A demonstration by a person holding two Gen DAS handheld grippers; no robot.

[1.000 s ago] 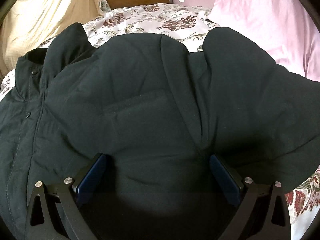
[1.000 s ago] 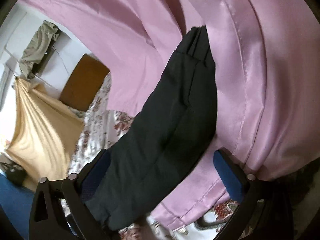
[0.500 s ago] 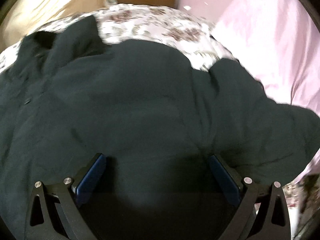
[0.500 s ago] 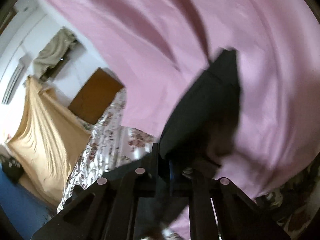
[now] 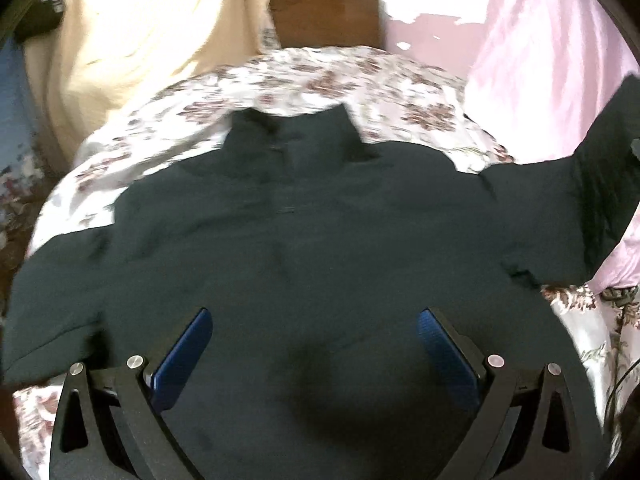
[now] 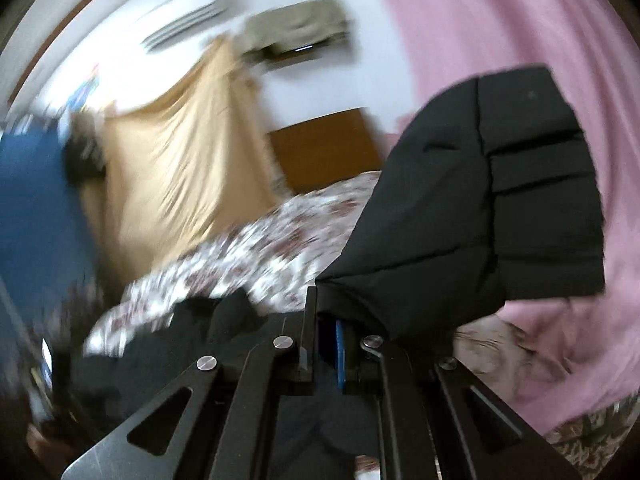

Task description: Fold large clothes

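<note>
A floral-patterned white bedsheet [image 5: 340, 76] lies before a brown wooden headboard [image 5: 324, 14], flanked by cream draped cloth [image 5: 132, 40] and shiny pink fabric [image 5: 540, 60].

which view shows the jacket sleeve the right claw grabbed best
The right wrist view: the sleeve fills the frame, quilted end lifted, pinched in the shut right claw. The left wrist view shows it only at the far right edge, rising off the jacket body against the pink curtain.
</note>
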